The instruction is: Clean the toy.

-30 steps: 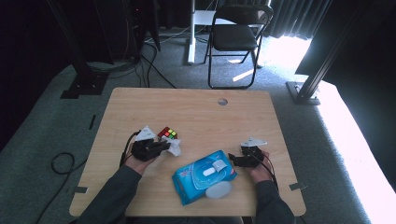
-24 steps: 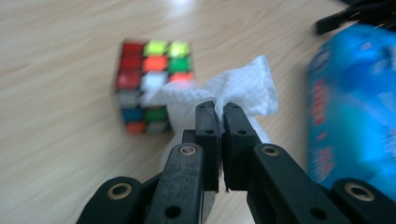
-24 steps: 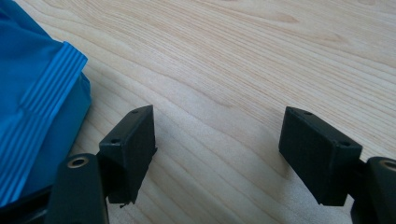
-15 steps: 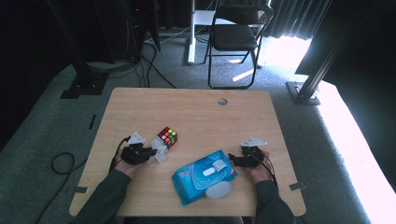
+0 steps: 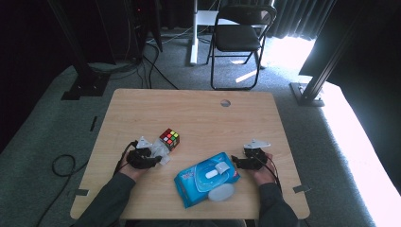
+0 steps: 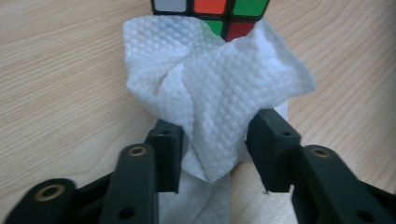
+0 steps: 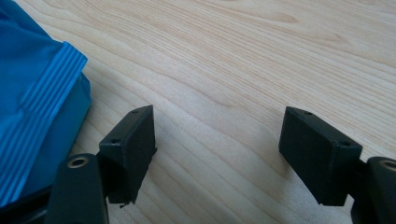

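**A:** Start nearest the person. What do the hands hold?

**B:** The left hand-held gripper (image 5: 158, 158) lies low over the desk (image 5: 198, 109), close to its near left part. A crumpled white wipe (image 6: 210, 93) sits between its jaws. The jaws have just been opening, and in the left gripper view they stand apart on either side of the wipe's lower fold. The left pad looks clear of the tissue; the right one is at its edge, and I cannot tell whether it touches.

**A:** So the wipe is no longer clamped?

**B:** It looks released, resting on the desk, with its bulk bunched up just ahead of the fingertips.

**A:** And the right side?

**B:** The right hand-held gripper (image 5: 239, 163) rests near the desk's near right part, jaws wide and with bare wood between them. Its left jaw is just beside the edge of a blue wipes packet (image 5: 208, 177), apart from it.

**A:** Where does that packet lie?

**B:** Between the two hands, flat on the desk. A pale oval lid (image 5: 221, 192) lies against its near edge.

**A:** What sits beyond the wipe?

**B:** A colour-tiled puzzle cube (image 5: 169, 138), right behind it. In the left gripper view the wipe's far edge overlaps the cube's lower tiles, so they touch or nearly so.

**A:** Further still?

**B:** A small round hole (image 5: 225, 102) in the desk near its far edge, then a folding chair (image 5: 241, 33) on the carpet beyond.
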Motion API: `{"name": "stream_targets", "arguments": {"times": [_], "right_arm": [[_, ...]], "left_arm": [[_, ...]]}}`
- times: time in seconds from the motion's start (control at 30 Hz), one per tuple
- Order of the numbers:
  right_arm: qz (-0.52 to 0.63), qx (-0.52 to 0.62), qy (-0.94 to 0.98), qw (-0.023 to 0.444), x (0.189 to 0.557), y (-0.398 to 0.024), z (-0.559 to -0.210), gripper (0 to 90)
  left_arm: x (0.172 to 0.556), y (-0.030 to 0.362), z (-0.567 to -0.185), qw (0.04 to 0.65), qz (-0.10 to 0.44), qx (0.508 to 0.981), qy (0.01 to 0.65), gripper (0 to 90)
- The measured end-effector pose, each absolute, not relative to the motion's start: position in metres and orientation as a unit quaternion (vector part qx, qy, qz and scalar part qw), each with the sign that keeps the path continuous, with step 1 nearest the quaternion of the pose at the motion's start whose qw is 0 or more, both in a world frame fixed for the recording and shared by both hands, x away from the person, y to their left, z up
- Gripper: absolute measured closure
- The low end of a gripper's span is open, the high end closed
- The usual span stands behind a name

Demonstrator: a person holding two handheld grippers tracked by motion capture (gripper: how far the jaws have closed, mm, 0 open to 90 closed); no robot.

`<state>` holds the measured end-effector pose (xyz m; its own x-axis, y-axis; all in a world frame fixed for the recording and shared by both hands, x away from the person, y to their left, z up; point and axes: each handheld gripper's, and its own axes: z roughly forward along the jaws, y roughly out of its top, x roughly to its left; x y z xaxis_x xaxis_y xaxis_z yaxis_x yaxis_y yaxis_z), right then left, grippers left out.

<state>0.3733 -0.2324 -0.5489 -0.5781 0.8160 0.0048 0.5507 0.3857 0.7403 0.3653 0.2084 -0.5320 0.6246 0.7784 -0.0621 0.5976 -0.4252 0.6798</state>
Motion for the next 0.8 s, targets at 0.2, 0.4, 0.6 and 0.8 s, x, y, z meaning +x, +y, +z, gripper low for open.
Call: {"name": "stream_targets", "arguments": {"times": [0.2,0.4,0.6,0.8], "right_arm": [[0.36,0.421,0.812,0.184,0.3733,-0.2324,-0.5488,26.7],[0.361,0.418,0.814,0.183,0.3735,-0.2325,-0.5486,29.0],[0.358,0.413,0.818,0.181,0.3716,-0.2321,-0.5455,45.4],[0.352,0.41,0.82,0.186,0.3702,-0.2286,-0.5439,48.1]], "left_arm": [[0.3653,0.2089,-0.5325,0.33,0.155,0.837,0.409,74.4],[0.3672,0.212,-0.5331,0.342,0.146,0.825,0.425,82.0],[0.3681,0.2095,-0.5321,0.343,0.15,0.822,0.429,83.0],[0.3678,0.2104,-0.5286,0.347,0.156,0.821,0.425,83.0]]}}
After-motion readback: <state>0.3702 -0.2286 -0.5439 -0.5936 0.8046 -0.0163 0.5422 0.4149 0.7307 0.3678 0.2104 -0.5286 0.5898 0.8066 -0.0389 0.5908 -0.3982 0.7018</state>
